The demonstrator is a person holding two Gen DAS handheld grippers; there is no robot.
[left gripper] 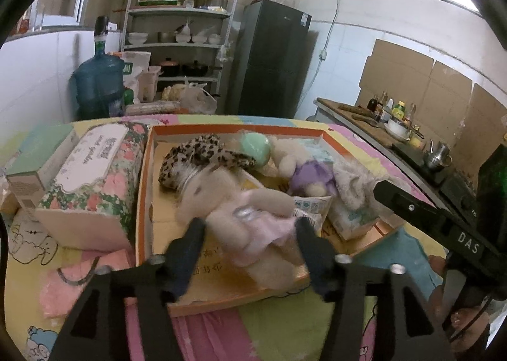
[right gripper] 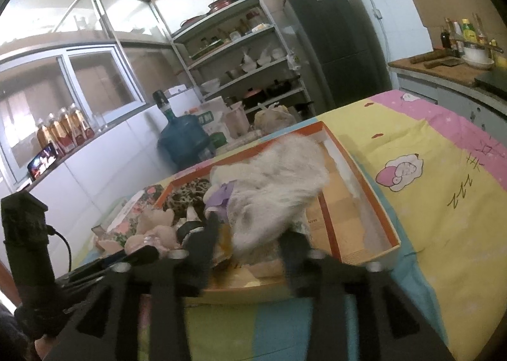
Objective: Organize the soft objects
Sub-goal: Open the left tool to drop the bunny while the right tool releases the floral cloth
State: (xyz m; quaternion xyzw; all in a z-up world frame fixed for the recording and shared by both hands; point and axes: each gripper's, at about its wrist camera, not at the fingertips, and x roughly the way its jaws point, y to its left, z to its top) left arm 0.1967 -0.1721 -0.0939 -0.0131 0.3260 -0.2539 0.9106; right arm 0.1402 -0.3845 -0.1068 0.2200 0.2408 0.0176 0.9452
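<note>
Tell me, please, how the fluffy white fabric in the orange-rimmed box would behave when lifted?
The fluffy white fabric looks bunched and shapeless, so probably floppy and drooping. Its airy pile suggests lightness. Between the right claw fingers, it would likely compress rather than slip.
</note>
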